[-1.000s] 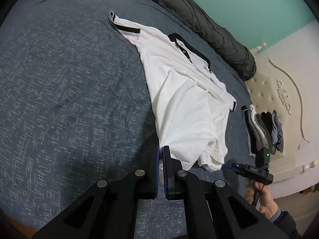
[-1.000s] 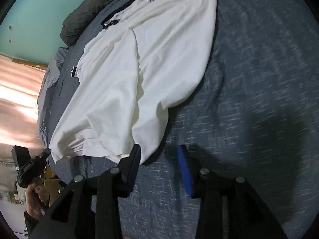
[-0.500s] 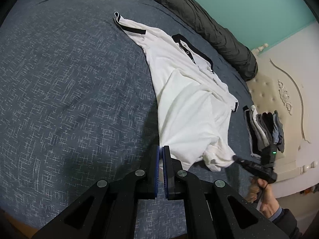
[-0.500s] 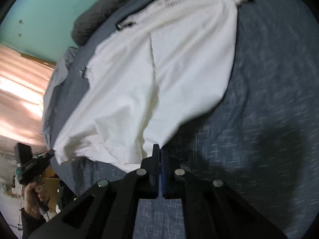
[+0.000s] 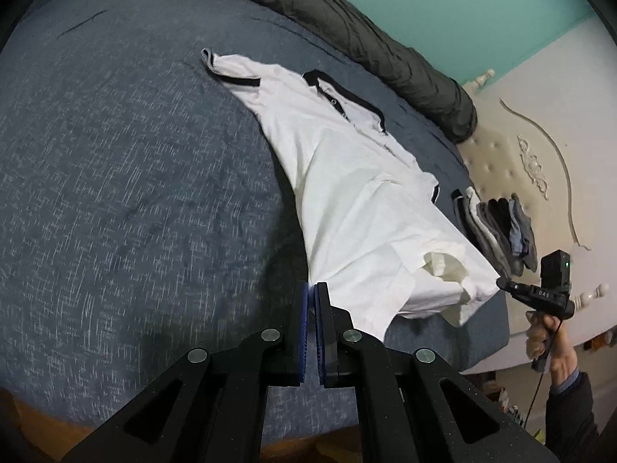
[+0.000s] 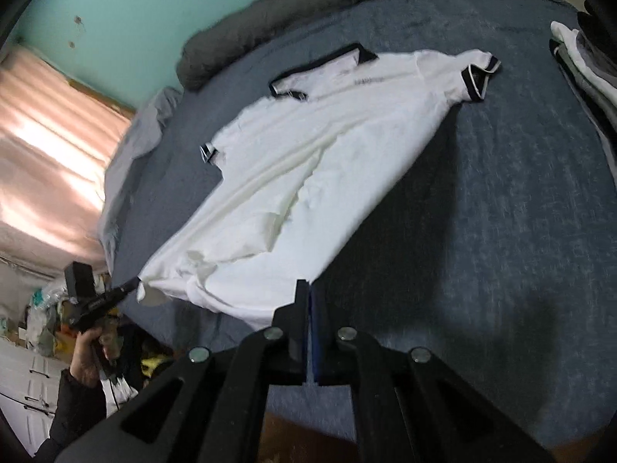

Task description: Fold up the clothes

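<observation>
Currently we hold the white polo shirt (image 5: 358, 200) by its two hem corners, left gripper (image 5: 312, 289) and right gripper (image 6: 308, 285) both clamped on cloth, hem raised off the blue bed (image 5: 115, 177), collar end resting flat. No finished fold shows; folded clothes (image 5: 497, 227) sit nearby.

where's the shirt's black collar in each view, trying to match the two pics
Left wrist view: black collar sits upper centre, on the white shirt, below the dark rolled blanket.
Right wrist view: black collar sits upper centre, near that blanket.
Shared landmark: the stack of folded clothes, far right in both.
</observation>
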`<state>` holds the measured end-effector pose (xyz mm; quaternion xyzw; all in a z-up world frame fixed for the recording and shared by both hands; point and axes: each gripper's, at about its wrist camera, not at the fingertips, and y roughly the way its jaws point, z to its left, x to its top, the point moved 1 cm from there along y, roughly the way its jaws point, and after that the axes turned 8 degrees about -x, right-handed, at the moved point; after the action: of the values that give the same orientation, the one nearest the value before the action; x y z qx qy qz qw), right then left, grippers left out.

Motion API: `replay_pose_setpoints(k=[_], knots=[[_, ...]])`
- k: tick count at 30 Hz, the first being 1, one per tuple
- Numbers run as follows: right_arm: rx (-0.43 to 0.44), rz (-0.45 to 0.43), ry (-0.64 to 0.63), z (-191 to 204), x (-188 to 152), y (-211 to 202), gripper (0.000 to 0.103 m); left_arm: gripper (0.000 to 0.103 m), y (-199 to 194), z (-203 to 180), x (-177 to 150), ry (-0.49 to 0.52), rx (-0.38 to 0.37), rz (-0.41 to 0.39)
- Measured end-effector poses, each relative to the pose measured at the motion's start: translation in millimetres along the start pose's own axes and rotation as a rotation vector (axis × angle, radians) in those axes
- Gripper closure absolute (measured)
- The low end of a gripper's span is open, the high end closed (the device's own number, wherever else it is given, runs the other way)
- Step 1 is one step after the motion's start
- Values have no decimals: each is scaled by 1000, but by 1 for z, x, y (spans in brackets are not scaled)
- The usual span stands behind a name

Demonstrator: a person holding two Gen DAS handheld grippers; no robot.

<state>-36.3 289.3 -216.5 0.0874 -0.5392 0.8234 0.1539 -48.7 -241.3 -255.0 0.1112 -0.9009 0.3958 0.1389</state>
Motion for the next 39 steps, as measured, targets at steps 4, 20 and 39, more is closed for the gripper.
replay_pose_setpoints(k=[4,20,39], knots=[[-66,77,19,-17,-7,32,102,100,13,5,-12,0,17,50],[-163,156,-178,57,-44,124,66,100,64,28,-31,-52,45,134],[-218,168,-326,131,-60,188,98,100,57,29,-33,-43,36,128]])
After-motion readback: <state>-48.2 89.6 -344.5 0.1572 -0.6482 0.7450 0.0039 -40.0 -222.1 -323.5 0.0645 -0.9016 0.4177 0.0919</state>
